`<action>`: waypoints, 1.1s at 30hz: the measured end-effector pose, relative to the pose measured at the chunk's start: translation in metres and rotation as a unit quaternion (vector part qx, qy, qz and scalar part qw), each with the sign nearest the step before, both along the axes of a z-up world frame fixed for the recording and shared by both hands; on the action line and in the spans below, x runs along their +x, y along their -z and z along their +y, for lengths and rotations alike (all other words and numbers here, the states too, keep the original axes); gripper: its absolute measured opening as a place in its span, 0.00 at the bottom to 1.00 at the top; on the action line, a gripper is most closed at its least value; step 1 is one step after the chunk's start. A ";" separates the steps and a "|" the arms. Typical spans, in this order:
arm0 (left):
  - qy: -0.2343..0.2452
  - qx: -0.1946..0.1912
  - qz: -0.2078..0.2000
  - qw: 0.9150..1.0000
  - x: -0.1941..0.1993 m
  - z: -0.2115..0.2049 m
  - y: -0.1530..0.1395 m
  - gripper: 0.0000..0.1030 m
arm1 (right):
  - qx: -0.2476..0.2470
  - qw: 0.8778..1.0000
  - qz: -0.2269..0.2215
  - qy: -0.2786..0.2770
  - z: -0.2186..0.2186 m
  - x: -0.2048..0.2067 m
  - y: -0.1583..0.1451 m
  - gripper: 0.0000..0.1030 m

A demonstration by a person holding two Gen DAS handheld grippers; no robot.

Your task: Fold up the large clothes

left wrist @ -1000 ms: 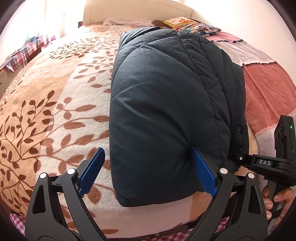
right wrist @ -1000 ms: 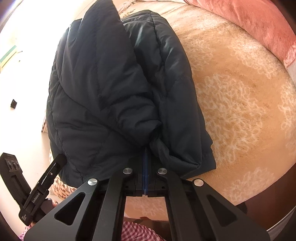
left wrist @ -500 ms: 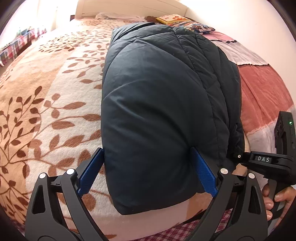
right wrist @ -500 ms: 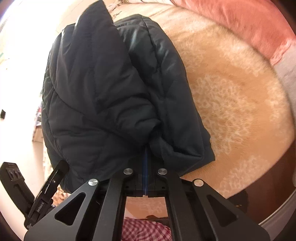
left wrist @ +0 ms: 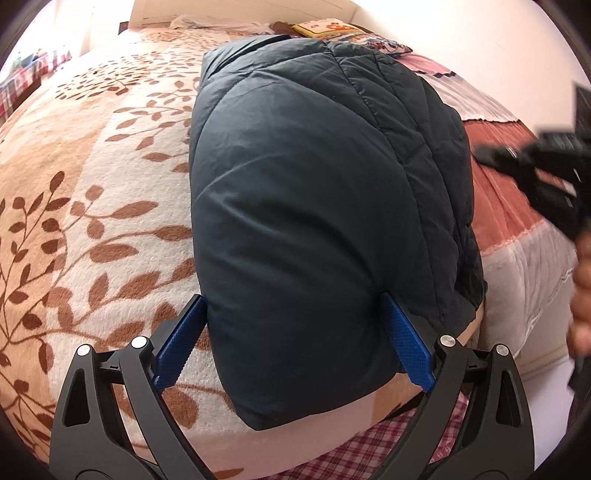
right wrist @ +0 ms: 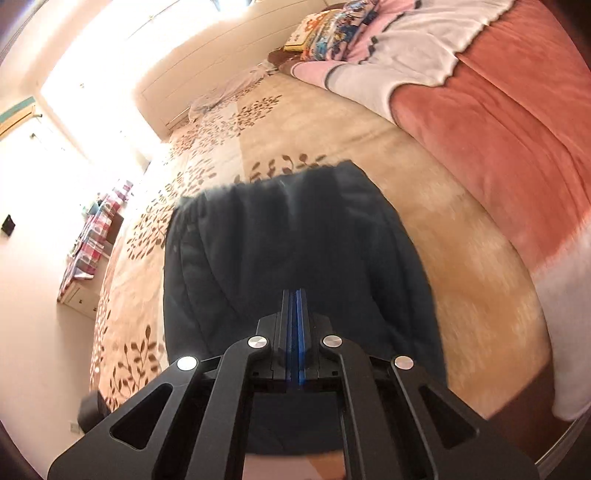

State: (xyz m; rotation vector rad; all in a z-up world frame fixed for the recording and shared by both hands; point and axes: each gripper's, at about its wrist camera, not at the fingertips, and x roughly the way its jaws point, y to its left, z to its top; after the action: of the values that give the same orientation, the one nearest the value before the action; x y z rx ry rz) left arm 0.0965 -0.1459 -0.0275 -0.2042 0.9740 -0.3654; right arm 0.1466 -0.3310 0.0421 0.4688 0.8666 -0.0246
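Note:
A dark navy puffer jacket (left wrist: pixel 314 192) lies folded into a thick bundle on the bed near its foot edge. My left gripper (left wrist: pixel 295 339) is open, its blue pads on either side of the bundle's near end without squeezing it. In the right wrist view the jacket (right wrist: pixel 288 251) lies below and ahead, blurred. My right gripper (right wrist: pixel 294 306) is shut with nothing between its pads, raised above the jacket. It shows blurred at the right edge of the left wrist view (left wrist: pixel 543 173).
The bed carries a beige blanket with brown leaves (left wrist: pixel 92 192). A pink-red blanket (right wrist: pixel 509 129) and a white and pink quilt (right wrist: pixel 413 40) lie on the right side, with colourful pillows (right wrist: pixel 332 26) at the headboard. A checked cloth (right wrist: pixel 92 240) covers furniture at left.
My right gripper let go of the jacket's fold and lifted up and away, still shut. The left gripper moved slightly closer around the bundle's end.

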 end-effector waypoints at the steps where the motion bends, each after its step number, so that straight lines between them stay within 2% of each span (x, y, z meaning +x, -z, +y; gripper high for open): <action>1: 0.002 -0.003 0.003 1.000 0.001 0.001 0.000 0.91 | -0.004 1.000 0.002 0.002 0.002 0.011 0.000 0.02; 6: 0.011 -0.011 0.017 1.000 0.006 0.004 0.001 0.92 | -0.023 0.999 0.018 0.022 0.002 0.043 0.006 0.02; 11: 0.017 -0.011 0.020 1.000 0.009 0.005 0.003 0.93 | -0.028 0.998 0.055 0.028 -0.008 0.067 0.035 0.00; 14: 0.020 -0.011 0.021 1.000 0.011 0.005 0.004 0.94 | -0.032 0.996 0.077 0.021 -0.006 0.078 0.050 0.00; 22: 0.022 -0.004 0.015 1.000 0.011 -0.001 0.003 0.95 | -0.090 0.988 0.126 -0.009 0.005 0.097 0.080 0.00; 33: 0.005 0.008 0.020 1.000 0.008 -0.007 0.004 0.95 | -0.055 0.990 0.132 -0.019 -0.008 0.100 0.092 0.00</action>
State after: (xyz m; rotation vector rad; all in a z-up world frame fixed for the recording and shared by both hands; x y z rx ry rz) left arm 0.1044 -0.1531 -0.0318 -0.1935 1.0174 -0.3639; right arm 0.2471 -0.3391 -0.0501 0.3497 1.1280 -0.1006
